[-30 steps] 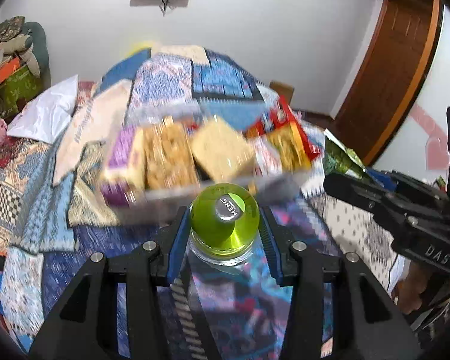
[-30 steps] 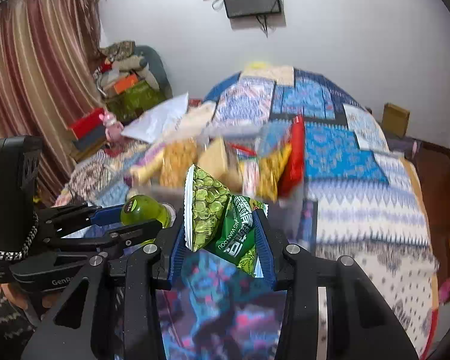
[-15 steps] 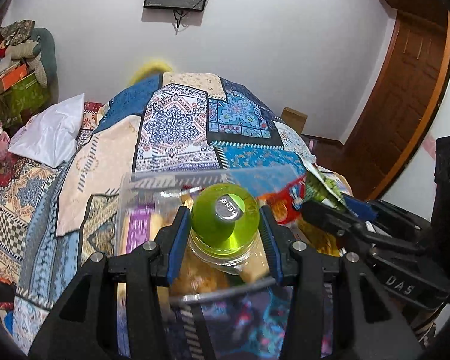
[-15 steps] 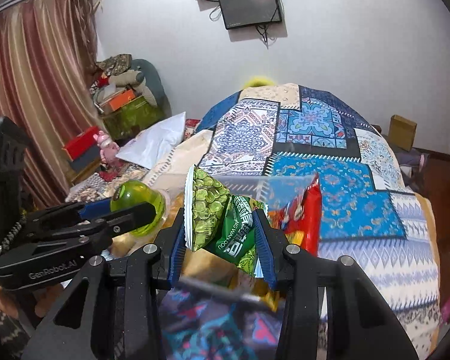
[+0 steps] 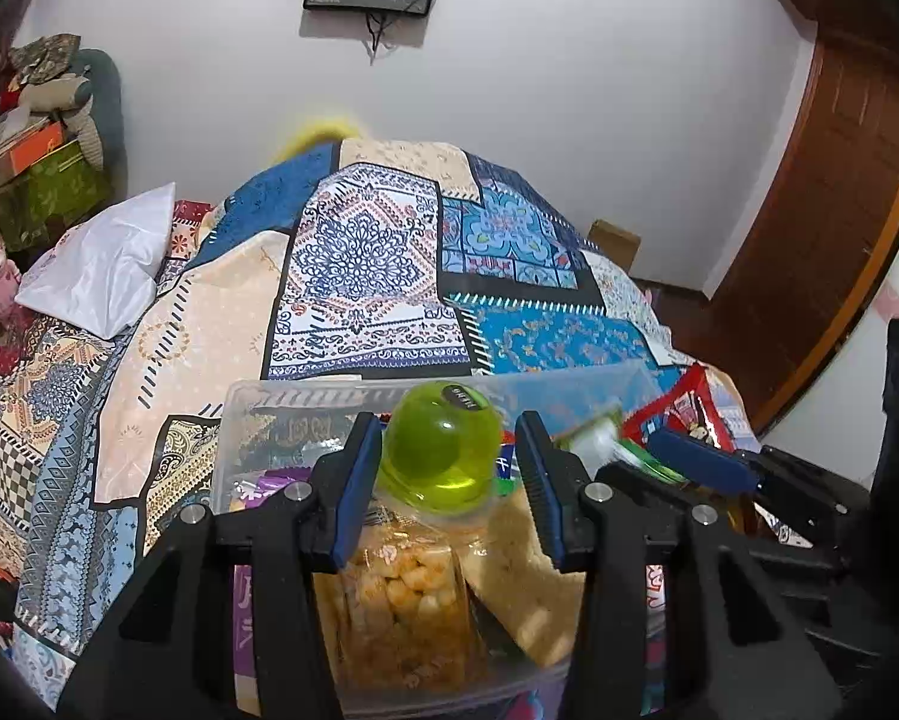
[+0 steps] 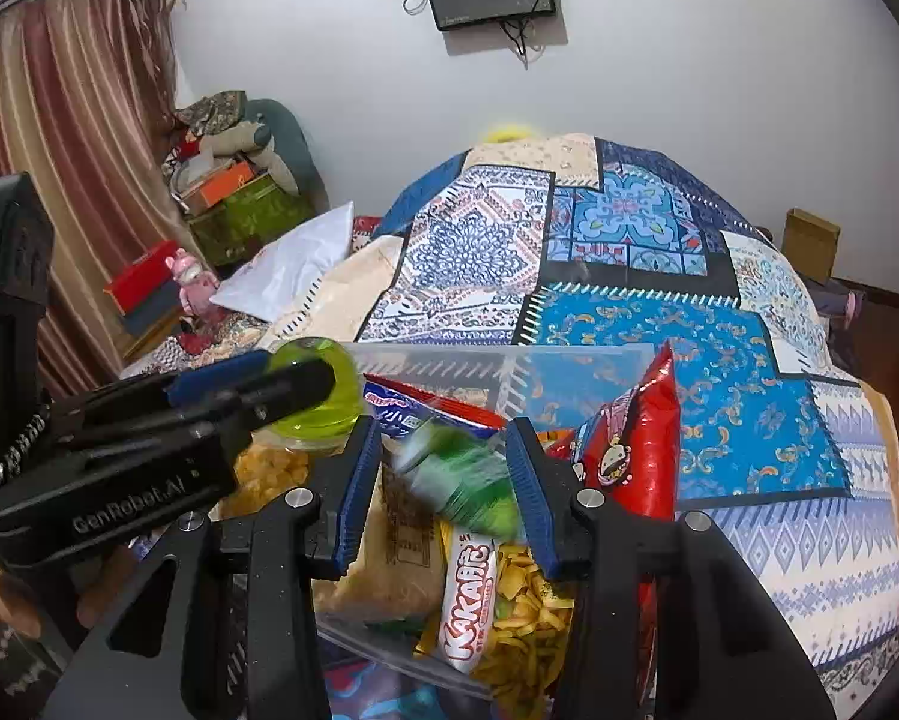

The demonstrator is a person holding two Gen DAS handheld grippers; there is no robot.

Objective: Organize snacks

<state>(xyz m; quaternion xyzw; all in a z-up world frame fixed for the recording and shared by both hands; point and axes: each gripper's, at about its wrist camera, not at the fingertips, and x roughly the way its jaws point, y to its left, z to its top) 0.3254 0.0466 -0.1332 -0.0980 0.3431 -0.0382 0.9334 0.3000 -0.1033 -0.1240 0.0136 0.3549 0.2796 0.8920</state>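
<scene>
A clear plastic bin (image 5: 281, 399) full of snack packs sits on the patchwork bed. My left gripper (image 5: 449, 468) is over the bin with its jaws spread; the green jelly cup (image 5: 440, 450) sits tilted between them, free of the pads. My right gripper (image 6: 443, 468) is also open over the bin (image 6: 569, 360); the green pea snack bag (image 6: 467, 474) is blurred between its fingers, dropping among the packs. The left gripper also shows in the right wrist view (image 6: 305, 384), with the jelly cup (image 6: 329, 414). A red snack bag (image 6: 635, 450) stands at the bin's right.
The bin holds a Kakabig pack (image 6: 470, 594), yellow chips (image 6: 527, 612), a pale cracker pack (image 5: 533, 570) and a popcorn-like bag (image 5: 401, 600). A white pillow (image 5: 101, 264) lies at the left. A wooden door (image 5: 821, 210) is at the right. A cluttered pile (image 6: 227, 180) stands by the curtain.
Both grippers moved forward over the bin and opened. The jelly cup and the green pea bag have come loose from the pads and tilt downward.
</scene>
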